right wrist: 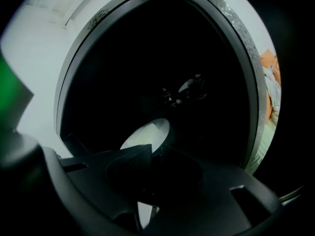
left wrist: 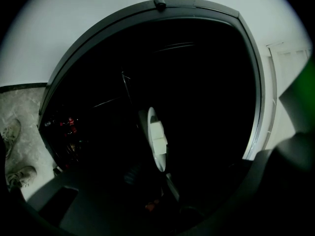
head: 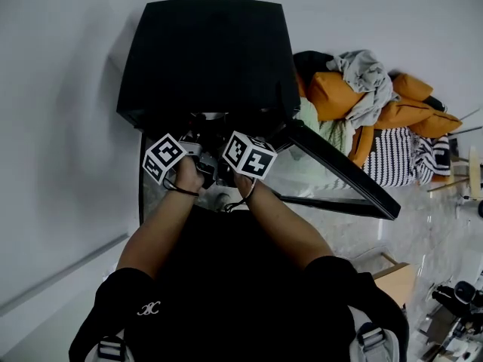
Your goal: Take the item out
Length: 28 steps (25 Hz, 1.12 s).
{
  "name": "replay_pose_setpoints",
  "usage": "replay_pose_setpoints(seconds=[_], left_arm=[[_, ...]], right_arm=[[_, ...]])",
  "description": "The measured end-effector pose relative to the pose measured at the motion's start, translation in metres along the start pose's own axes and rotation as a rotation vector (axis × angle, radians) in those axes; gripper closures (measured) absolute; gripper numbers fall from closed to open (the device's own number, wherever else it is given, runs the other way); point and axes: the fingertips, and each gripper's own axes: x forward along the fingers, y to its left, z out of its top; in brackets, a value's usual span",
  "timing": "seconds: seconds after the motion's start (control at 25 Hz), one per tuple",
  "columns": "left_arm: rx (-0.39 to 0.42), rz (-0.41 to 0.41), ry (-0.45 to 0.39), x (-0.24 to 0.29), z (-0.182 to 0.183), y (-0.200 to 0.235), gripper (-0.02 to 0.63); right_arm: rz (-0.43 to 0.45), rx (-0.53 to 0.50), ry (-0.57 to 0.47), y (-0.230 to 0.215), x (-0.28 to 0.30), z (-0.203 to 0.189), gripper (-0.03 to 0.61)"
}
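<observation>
A black cabinet (head: 207,59) stands against the white wall, its door (head: 339,176) swung open to the right. Both grippers reach into its dark mouth; their marker cubes (head: 164,158) (head: 249,155) show just outside it. A white plate (right wrist: 147,134) lies between the jaws of my right gripper (right wrist: 152,154), and the dark fingers overlap its rim and grip it. From the left gripper view the same plate (left wrist: 156,139) stands edge-on ahead of my left gripper (left wrist: 165,191), whose jaws are spread and do not press on it. The inside of the cabinet is too dark to make out.
A heap of orange, grey and striped cloth (head: 377,104) lies on the floor right of the open door. A wooden piece (head: 396,277) stands at the lower right. Shoes (left wrist: 12,132) sit on the mottled floor left of the cabinet.
</observation>
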Motion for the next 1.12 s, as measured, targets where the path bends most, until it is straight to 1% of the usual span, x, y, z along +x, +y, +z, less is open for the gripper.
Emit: replay_pose_setpoints(seconds=[0.2, 0.24, 0.4, 0.6, 0.72, 0.84, 1.0, 1.04, 1.12], left_arm=[[-0.034, 0.022, 0.022, 0.002, -0.004, 0.007, 0.495], [-0.038, 0.03, 0.026, 0.002, -0.004, 0.009, 0.542], [-0.046, 0.031, 0.034, 0.005, -0.003, 0.007, 0.574], [-0.073, 0.032, 0.041, 0.0, -0.005, 0.004, 0.58], [-0.069, 0.033, 0.037, -0.008, -0.006, 0.002, 0.58], [-0.071, 0.027, 0.041, -0.013, -0.009, 0.004, 0.58], [-0.072, 0.027, 0.048, -0.02, -0.011, 0.005, 0.58], [-0.073, 0.026, 0.05, -0.022, -0.011, 0.006, 0.581], [-0.078, 0.024, 0.054, -0.027, -0.011, 0.007, 0.58]], right_arm=[[-0.015, -0.011, -0.01, -0.005, -0.005, 0.0, 0.529], [-0.015, -0.01, -0.013, -0.005, -0.006, 0.001, 0.529], [-0.017, -0.009, -0.018, -0.009, -0.006, 0.004, 0.529], [-0.025, 0.0, -0.018, -0.011, -0.01, 0.001, 0.529], [-0.022, 0.006, -0.023, -0.011, -0.016, 0.002, 0.529], [0.002, 0.048, -0.032, -0.017, -0.017, 0.005, 0.529], [0.094, 0.144, -0.012, -0.015, -0.017, 0.0, 0.523], [0.108, 0.166, -0.005, -0.014, -0.017, -0.002, 0.498], [0.121, 0.202, 0.013, -0.013, -0.015, -0.005, 0.467]])
